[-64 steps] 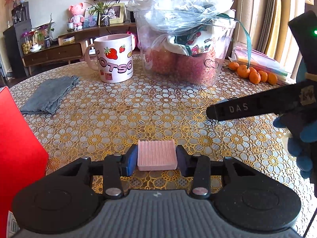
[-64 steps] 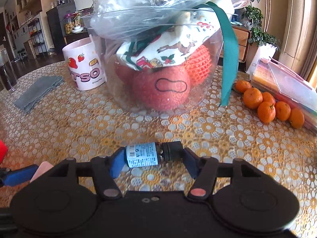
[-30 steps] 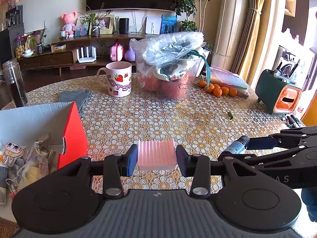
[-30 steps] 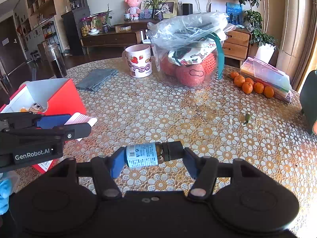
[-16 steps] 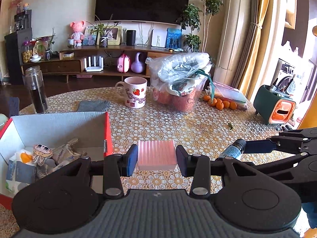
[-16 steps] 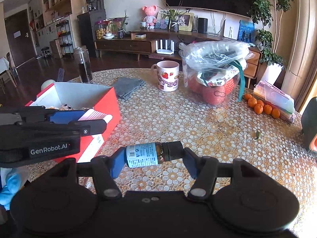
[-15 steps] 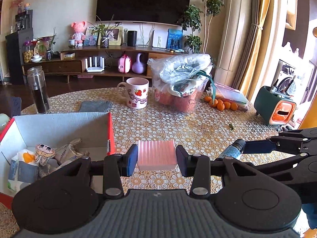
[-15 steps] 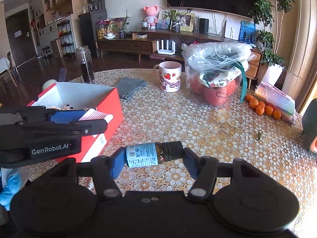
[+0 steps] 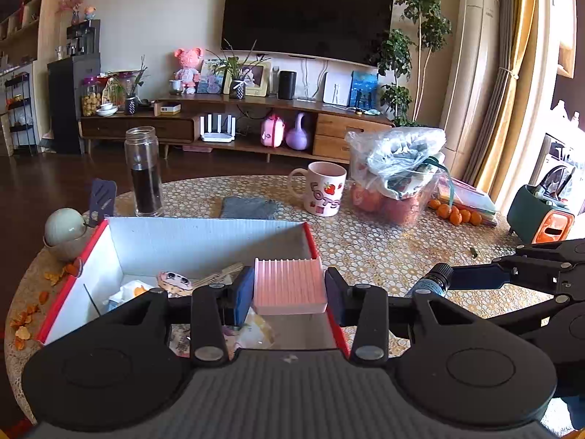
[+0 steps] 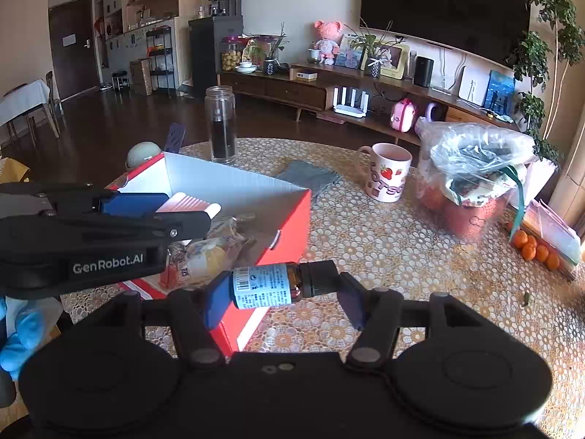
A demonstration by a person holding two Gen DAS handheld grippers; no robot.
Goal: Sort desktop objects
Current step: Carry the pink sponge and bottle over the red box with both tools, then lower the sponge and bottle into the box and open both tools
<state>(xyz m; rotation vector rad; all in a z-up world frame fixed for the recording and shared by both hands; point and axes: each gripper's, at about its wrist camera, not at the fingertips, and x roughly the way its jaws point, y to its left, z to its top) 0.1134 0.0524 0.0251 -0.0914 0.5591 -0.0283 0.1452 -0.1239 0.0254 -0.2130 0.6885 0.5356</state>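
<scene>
Both hands are up over the round table (image 9: 384, 252), each gripper carrying something. The left gripper (image 9: 289, 291) has its two blue pads pressed against the sides of a ribbed pink block (image 9: 289, 285), holding it level in the air above the open red box (image 9: 204, 241), near the box's right-hand wall. The box is white inside, and a small heap of packets and oddments lies on its floor; I can't make out most of them, though one looks like a little cartoon face.

The right gripper (image 10: 283, 292) is clamped end to end on a small brown bottle (image 10: 270, 285) with a white label and a black cap, the bottle lying sideways between the pads. It hangs just outside the box, by the near red corner, over the patterned tablecloth.

Farther back on the table stand a tall glass jar (image 9: 143, 172) with something dark in it, a folded grey cloth (image 9: 248, 207), a strawberry mug (image 9: 323, 188), a clear plastic bag of fruit (image 9: 396, 179) and a row of small oranges (image 9: 455, 214).
</scene>
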